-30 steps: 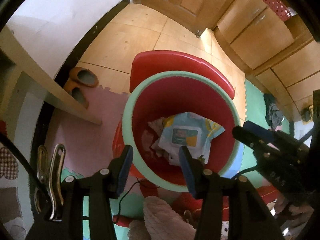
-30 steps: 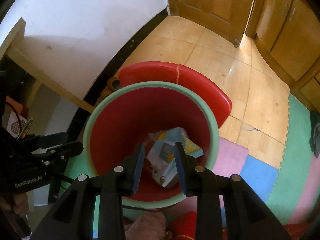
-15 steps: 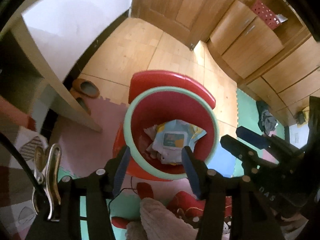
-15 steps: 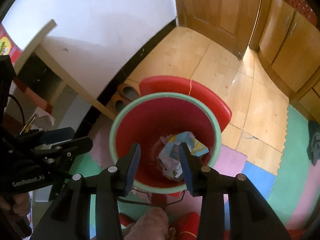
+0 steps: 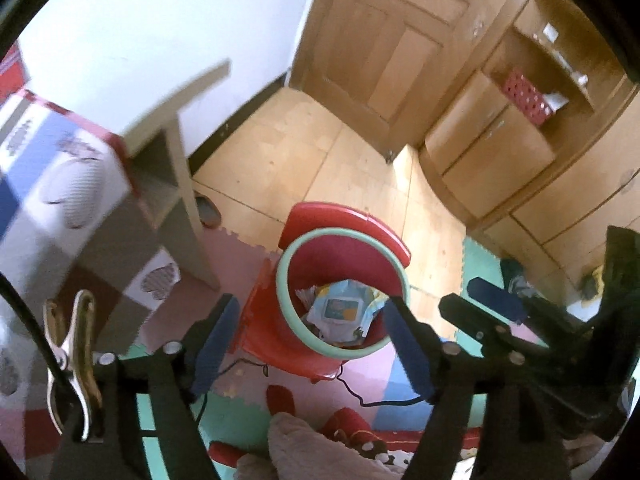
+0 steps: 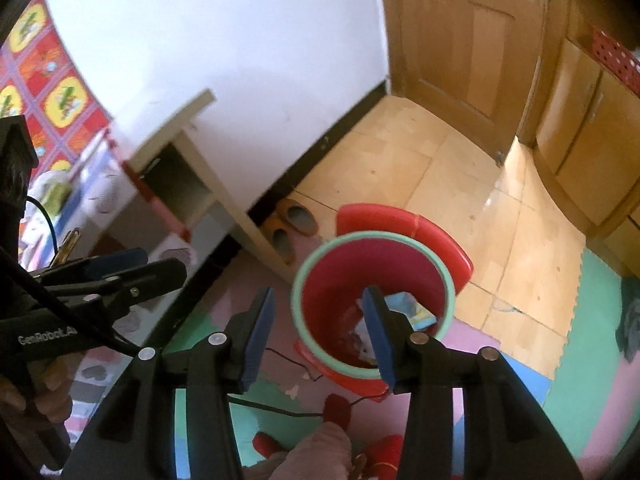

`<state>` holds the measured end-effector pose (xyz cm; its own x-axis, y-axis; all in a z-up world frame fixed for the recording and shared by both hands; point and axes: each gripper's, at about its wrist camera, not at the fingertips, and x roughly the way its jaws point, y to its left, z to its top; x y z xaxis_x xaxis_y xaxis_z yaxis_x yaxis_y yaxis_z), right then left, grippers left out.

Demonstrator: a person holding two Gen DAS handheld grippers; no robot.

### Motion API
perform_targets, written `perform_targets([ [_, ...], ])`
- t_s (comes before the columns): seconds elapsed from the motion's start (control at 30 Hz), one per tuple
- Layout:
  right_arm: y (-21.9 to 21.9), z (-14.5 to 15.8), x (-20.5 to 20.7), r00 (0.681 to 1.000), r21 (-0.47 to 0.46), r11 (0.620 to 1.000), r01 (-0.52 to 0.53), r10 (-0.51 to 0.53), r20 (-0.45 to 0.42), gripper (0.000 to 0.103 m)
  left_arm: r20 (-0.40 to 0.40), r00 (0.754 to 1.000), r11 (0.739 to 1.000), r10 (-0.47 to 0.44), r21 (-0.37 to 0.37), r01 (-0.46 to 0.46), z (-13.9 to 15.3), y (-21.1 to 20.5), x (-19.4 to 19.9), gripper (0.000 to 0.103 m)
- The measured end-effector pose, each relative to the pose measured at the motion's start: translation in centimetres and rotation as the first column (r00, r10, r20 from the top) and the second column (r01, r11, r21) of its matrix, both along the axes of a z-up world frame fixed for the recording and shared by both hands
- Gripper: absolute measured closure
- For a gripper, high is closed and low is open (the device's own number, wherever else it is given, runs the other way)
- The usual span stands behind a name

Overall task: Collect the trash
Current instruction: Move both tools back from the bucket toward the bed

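A red trash bin with a pale green rim point(image 5: 289, 304) point(image 6: 296, 308) stands on the foam floor mat, its red lid point(image 5: 360, 220) tipped open behind it. Inside lies a blue and white wipes packet point(image 5: 340, 308) point(image 6: 412, 312) on crumpled paper. My left gripper point(image 5: 308, 344) hangs high above the bin, open and empty. My right gripper point(image 6: 318, 328) is also raised well above the bin, open with nothing between its fingers. Each gripper shows at the edge of the other's view.
A beige shelf unit point(image 5: 180, 168) and a patterned bed cover point(image 5: 60, 184) lie to the left. Slippers point(image 6: 292, 220) sit by the black baseboard. A wooden door point(image 5: 384, 40) and cabinets point(image 5: 500, 140) stand beyond. A black cable point(image 5: 360, 392) and red plush items point(image 5: 344, 428) lie below.
Both grippers have risen and pulled back from the bin, so it looks much smaller. Both jaws have spread wider. The packet stays in the bin.
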<state>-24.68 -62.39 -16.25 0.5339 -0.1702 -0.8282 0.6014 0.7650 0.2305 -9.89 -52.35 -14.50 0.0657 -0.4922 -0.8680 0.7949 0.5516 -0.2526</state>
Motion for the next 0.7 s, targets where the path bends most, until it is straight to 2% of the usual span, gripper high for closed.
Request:
perform_targets([
  [0.2, 3.1, 3.2, 1.9, 0.995, -0.031, 0.996, -0.084, 0.086, 0.046, 0.055, 0.071, 0.993, 0.995, 0.099, -0.038, -0.097, 4.4, 4.6, 1.0, 0.018],
  [0.27, 4.3, 4.2, 2.5, 0.992, -0.051, 0.993, -0.108, 0.11, 0.054, 0.049, 0.09, 0.987, 0.991, 0.131, -0.045, -0.128, 5.3, 5.6, 1.3, 0.018],
  [0.37, 6.2, 5.6, 3.7, 0.984, -0.067, 0.986, -0.151, 0.157, 0.08, 0.048, 0.112, 0.976, 0.983, 0.184, -0.046, -0.18, 6.8, 7.7, 2.2, 0.018],
  [0.7, 13.3, 8.9, 7.5, 0.931, -0.1, 0.94, -0.326, 0.338, 0.14, 0.048, 0.157, 0.921, 0.935, 0.355, -0.059, -0.35, 10.3, 16.7, 4.6, 0.018],
])
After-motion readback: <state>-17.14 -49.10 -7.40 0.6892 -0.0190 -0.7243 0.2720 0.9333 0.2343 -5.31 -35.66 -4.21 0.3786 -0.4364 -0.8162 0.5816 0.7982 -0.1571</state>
